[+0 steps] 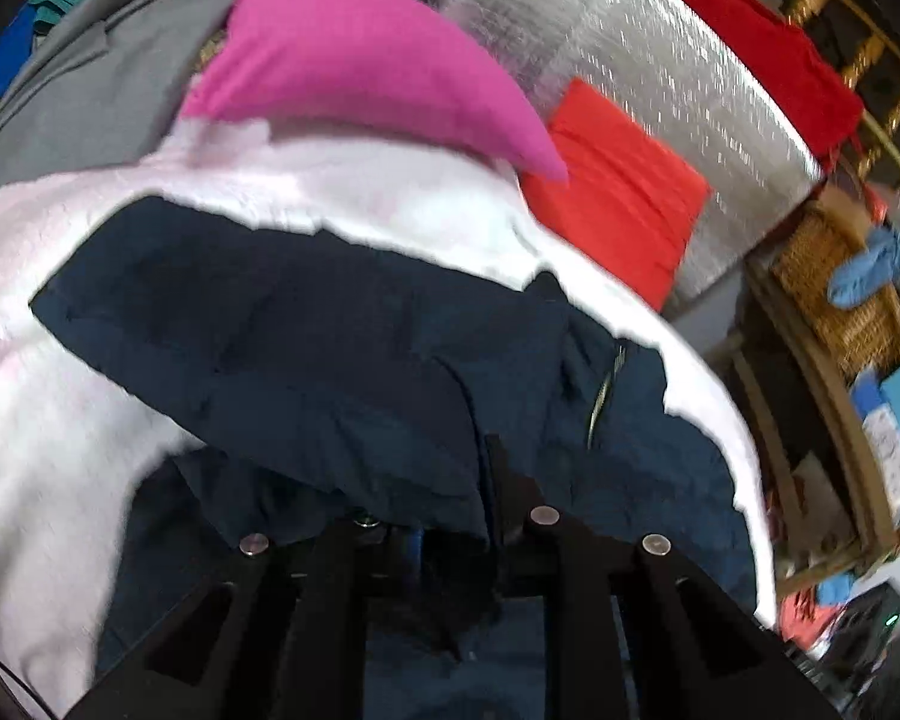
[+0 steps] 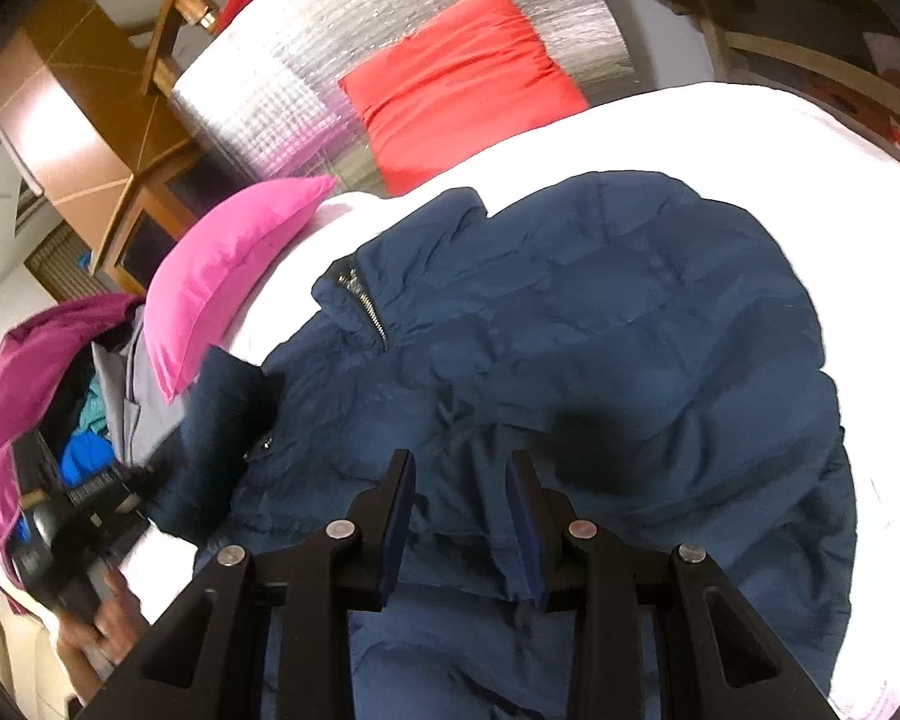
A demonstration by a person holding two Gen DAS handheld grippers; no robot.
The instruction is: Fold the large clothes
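Note:
A navy padded jacket (image 2: pixel 600 330) lies on a white bed cover (image 2: pixel 750 138), zip collar toward the pillows. My right gripper (image 2: pixel 462 480) is open, its fingers just above the jacket's lower part, holding nothing. My left gripper (image 1: pixel 450 504) is shut on a fold of the jacket (image 1: pixel 330 348); the cloth drapes over the fingertips and hides them. In the right wrist view the left gripper (image 2: pixel 150 480) shows at the left, holding the jacket's sleeve (image 2: pixel 222 438) lifted off the bed.
A pink pillow (image 2: pixel 228 270) and a red pillow (image 2: pixel 456 84) lie at the bed's head by a silver foil sheet (image 2: pixel 306 60). A grey garment (image 1: pixel 90 78) and other clothes pile up beside the bed. A wicker basket (image 1: pixel 834 288) and shelves stand nearby.

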